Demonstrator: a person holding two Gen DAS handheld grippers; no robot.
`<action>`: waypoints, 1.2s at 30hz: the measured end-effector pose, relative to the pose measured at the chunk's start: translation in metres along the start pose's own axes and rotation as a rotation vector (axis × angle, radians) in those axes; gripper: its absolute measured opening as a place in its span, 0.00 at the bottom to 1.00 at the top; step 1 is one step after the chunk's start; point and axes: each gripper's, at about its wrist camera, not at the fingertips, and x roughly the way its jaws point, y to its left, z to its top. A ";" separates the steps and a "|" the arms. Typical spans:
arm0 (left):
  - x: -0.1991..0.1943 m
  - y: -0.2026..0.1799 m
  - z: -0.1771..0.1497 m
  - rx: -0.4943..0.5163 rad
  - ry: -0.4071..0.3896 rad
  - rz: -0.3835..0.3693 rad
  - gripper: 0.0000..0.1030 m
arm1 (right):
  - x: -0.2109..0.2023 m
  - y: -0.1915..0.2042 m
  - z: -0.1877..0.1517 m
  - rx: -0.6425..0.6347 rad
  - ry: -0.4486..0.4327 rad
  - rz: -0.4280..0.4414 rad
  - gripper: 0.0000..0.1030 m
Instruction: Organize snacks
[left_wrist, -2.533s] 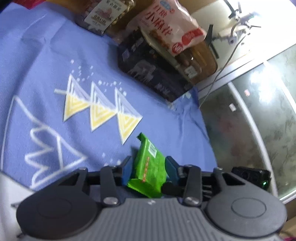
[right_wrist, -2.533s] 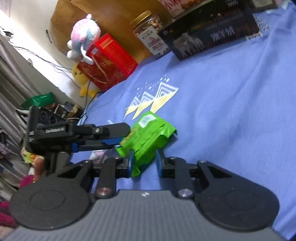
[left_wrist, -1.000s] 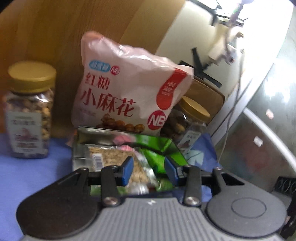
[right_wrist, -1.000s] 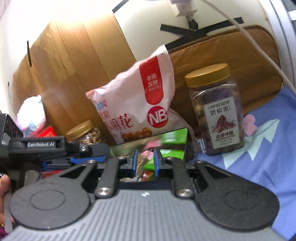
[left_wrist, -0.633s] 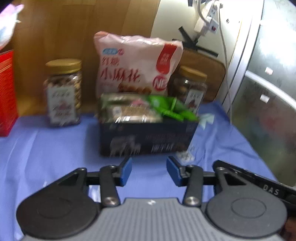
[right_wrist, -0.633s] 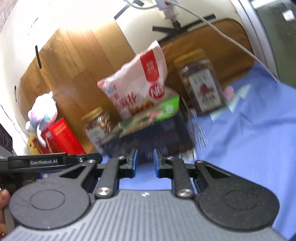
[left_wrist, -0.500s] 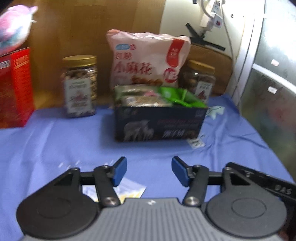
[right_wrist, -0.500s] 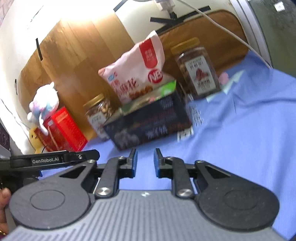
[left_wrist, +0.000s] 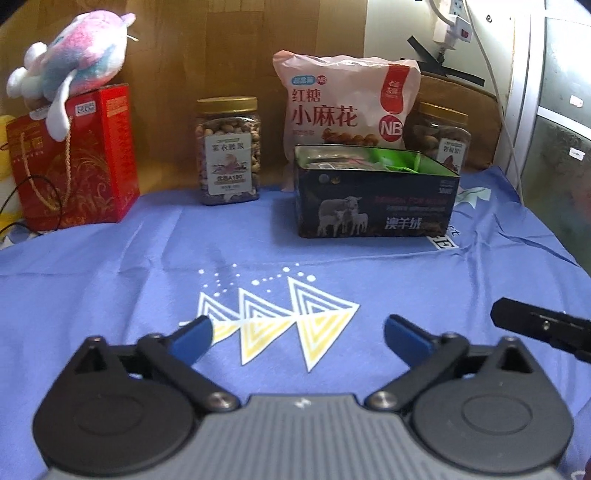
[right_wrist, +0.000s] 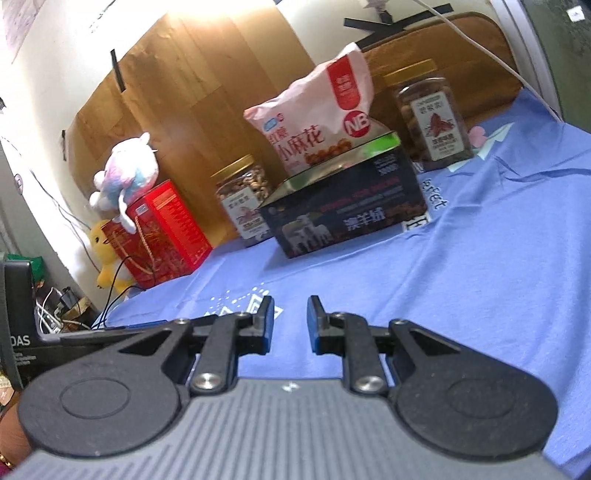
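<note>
A dark tin box (left_wrist: 376, 210) with sheep on its front stands open at the back of the blue cloth (left_wrist: 110, 277). Green snack packets (left_wrist: 400, 162) and other wrapped snacks lie inside it. My left gripper (left_wrist: 295, 326) hovers over the cloth's triangle print, well short of the tin. Its jaws are opening wide and hold nothing. My right gripper (right_wrist: 290, 310) is also back from the tin box (right_wrist: 343, 221). Its jaws stand a narrow gap apart, easing open, with nothing between them.
Behind the tin leans a pink snack bag (left_wrist: 347, 103), flanked by two gold-lidded nut jars (left_wrist: 229, 151) (left_wrist: 443, 136). A red gift box (left_wrist: 74, 158) with a plush toy (left_wrist: 74, 62) on top stands at the back left. A wooden board and wall cables are behind.
Both grippers drew back from the tin, which now looks smaller and farther. The left jaws spread from narrow to wide. The green packet held earlier is no longer in either gripper.
</note>
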 end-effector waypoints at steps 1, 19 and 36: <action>0.000 0.000 0.000 0.003 0.002 0.005 1.00 | 0.000 0.002 0.000 -0.004 0.000 -0.001 0.27; 0.001 -0.019 0.005 0.092 0.028 0.073 1.00 | -0.012 0.012 0.002 -0.007 -0.037 -0.028 0.35; -0.008 -0.023 0.007 0.086 -0.001 0.088 1.00 | -0.015 0.010 0.002 0.017 -0.053 -0.034 0.40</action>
